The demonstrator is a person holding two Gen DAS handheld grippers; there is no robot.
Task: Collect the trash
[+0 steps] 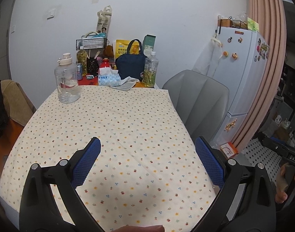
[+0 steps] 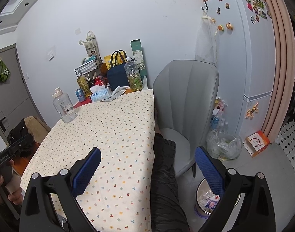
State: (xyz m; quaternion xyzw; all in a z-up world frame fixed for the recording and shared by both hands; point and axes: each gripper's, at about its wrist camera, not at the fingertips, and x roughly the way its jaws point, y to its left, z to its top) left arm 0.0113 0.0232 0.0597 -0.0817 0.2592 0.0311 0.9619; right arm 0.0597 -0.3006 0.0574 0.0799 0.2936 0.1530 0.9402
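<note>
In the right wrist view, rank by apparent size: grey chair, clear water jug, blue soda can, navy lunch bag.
1. Grey padded chair
2. Navy fabric lunch bag
3. Clear plastic water jug, looking close to the bag
4. Blue soda can

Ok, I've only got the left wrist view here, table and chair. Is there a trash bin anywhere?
Observer: Yes. The right wrist view shows a round trash bin on the floor, right of the table, in front of the grey chair.
Operator: Anything in it?
Observer: Crumpled paper and wrappers show inside; a jaw hides part of the opening.
Operator: Other trash on the floor?
Observer: A clear plastic bag sits on the floor between the chair and the fridge.
</note>
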